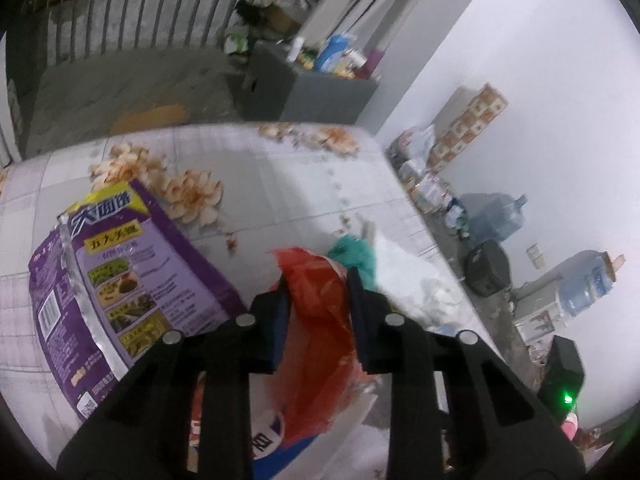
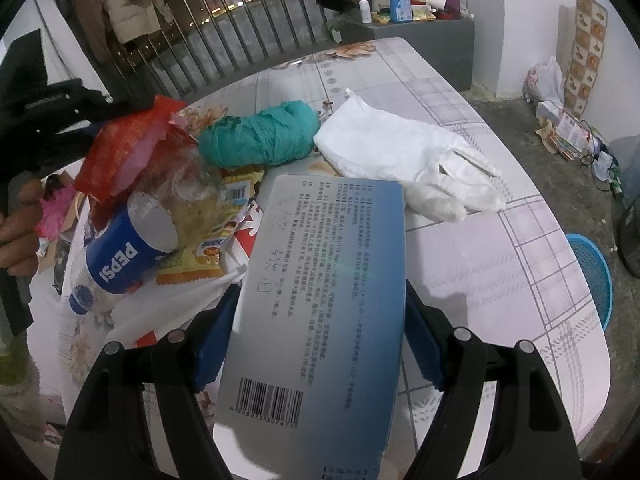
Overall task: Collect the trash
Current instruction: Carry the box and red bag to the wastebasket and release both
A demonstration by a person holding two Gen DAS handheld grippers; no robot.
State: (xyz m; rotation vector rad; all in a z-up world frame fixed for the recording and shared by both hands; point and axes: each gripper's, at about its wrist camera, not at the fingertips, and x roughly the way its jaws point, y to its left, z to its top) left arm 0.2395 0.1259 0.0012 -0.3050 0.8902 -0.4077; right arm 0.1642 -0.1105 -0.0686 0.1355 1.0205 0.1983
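Red plastic bag (image 1: 320, 312) pinched between left gripper (image 1: 320, 280) pads. Right gripper (image 2: 320, 320), jaws wide, clamps a blue-grey box (image 2: 320, 300) above the table (image 2: 500, 260).

A surface (image 2: 500, 240) under a pale checked cloth printed with flowers stands on a grey concrete floor (image 2: 560, 184) beside white walls (image 1: 540, 60). Beyond its far edge, metal railings (image 2: 240, 52) face night-time city lights, with coats (image 2: 132, 0) hanging nearby. A grey cabinet (image 1: 320, 96) crowded with bottles sits past the far corner; water jugs (image 1: 496, 220) and boxes (image 1: 468, 124) line the wall.
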